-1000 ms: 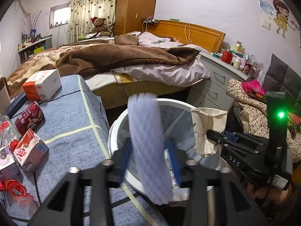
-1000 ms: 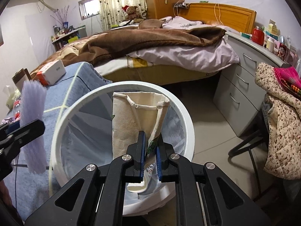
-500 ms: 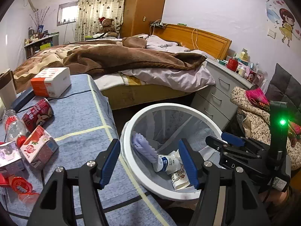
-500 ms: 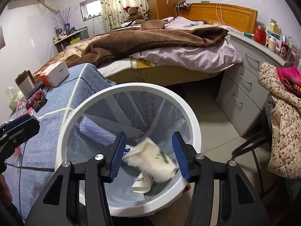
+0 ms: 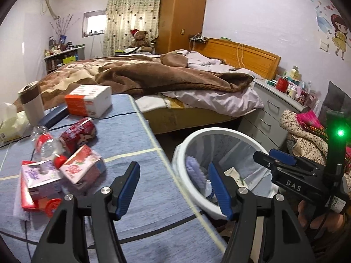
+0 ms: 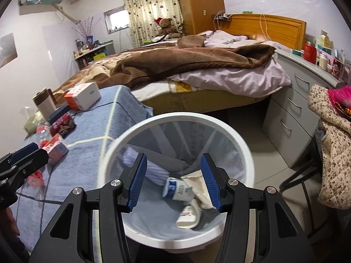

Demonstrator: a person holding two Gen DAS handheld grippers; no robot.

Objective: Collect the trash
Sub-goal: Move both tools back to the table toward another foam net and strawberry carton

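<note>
A white round trash bin (image 6: pixel 242 144) with a clear liner stands beside the blue-covered table (image 5: pixel 136 135). Inside it lie a pale purple foam sleeve (image 6: pixel 136 157), a cream paper bag (image 6: pixel 197 180) and small white-and-blue cartons (image 6: pixel 177 188). My right gripper (image 6: pixel 174 179) hangs open above the bin with nothing between its fingers. Over the table's right edge my left gripper (image 5: pixel 174 188) is also open and empty. On the table lie a strawberry carton (image 5: pixel 81 171), a purple carton (image 5: pixel 39 177), a red can (image 5: pixel 77 133) and a clear bottle (image 5: pixel 45 144).
An orange-and-white box (image 5: pixel 88 100), a paper cup (image 5: pixel 30 103) and a tissue pack (image 5: pixel 8 120) sit at the table's far side. A bed (image 5: pixel 164 79) with brown blankets lies behind. Grey drawers (image 6: pixel 294 109) and a chair with clothes (image 6: pixel 333 144) stand to the right.
Both grippers opened and let go: the purple foam sleeve and the cream paper bag dropped into the bin. The left gripper then swung left toward the table, and both rose a little.
</note>
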